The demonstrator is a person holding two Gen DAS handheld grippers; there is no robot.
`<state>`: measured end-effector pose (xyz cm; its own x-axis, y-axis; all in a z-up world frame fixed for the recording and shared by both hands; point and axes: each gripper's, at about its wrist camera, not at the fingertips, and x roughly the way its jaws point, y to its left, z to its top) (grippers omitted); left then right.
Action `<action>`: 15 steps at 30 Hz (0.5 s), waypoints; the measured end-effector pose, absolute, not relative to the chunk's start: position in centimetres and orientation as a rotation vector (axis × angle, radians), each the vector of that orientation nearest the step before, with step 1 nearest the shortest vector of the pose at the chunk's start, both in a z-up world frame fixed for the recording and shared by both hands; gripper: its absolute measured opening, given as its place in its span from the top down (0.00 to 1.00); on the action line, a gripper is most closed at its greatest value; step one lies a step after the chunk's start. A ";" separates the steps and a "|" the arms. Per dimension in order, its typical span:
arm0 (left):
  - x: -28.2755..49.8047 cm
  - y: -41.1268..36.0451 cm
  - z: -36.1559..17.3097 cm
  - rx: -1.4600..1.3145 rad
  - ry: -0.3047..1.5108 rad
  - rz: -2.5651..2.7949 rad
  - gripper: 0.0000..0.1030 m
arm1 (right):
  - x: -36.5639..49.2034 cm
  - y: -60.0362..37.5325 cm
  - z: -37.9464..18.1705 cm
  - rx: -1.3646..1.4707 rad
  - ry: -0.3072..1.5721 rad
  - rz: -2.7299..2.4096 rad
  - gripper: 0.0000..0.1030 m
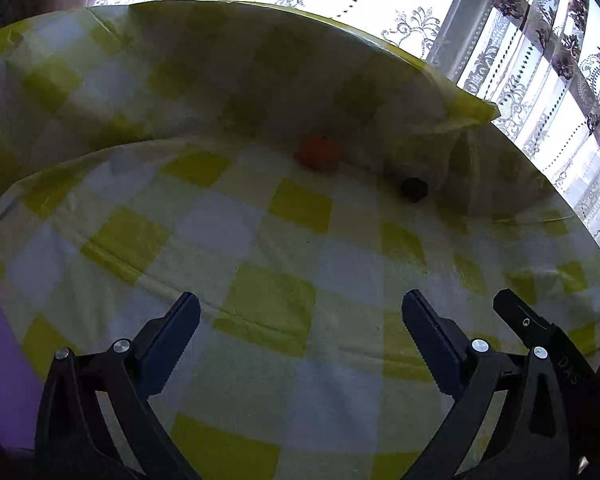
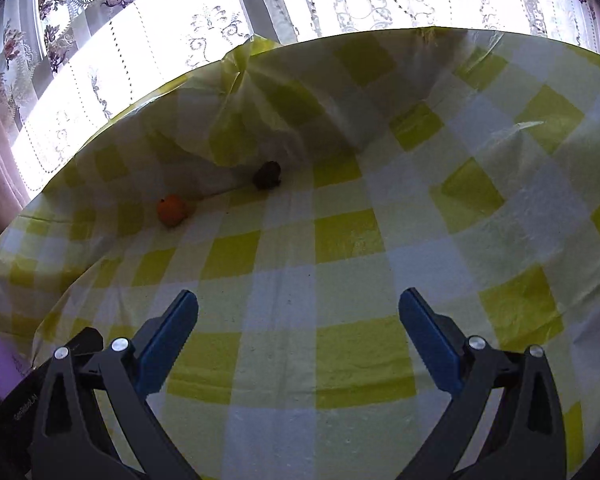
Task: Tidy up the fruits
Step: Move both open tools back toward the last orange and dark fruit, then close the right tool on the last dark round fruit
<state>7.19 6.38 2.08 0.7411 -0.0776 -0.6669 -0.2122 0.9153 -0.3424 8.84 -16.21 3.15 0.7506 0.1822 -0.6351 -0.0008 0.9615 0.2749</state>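
Observation:
A small orange fruit (image 1: 318, 153) lies on the yellow and white checked cloth (image 1: 260, 240) at the far side, where the cloth rises in a fold. A small dark fruit (image 1: 414, 189) lies to its right. The right wrist view shows the orange fruit (image 2: 173, 210) at the left and the dark fruit (image 2: 267, 175) beyond it. My left gripper (image 1: 300, 312) is open and empty, well short of both fruits. My right gripper (image 2: 298, 308) is open and empty, also well short of them. A finger of the right gripper (image 1: 516, 312) shows at the left view's right edge.
The cloth rises into a raised wall (image 1: 180, 80) behind the fruits, also seen in the right wrist view (image 2: 340, 88). Lace curtains (image 2: 140, 40) over a bright window stand beyond. A purple surface (image 1: 0, 360) shows at the left edge.

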 end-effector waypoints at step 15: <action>14.3 9.4 1.1 -0.506 0.716 0.178 0.05 | 19.5 -15.3 2.0 0.246 0.761 0.193 0.02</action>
<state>14.31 9.43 1.14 0.7458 -0.0137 -0.6661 -0.3247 0.8655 -0.3814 19.47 -15.29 1.96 0.7090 0.2602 -0.6554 -0.0831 0.9538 0.2887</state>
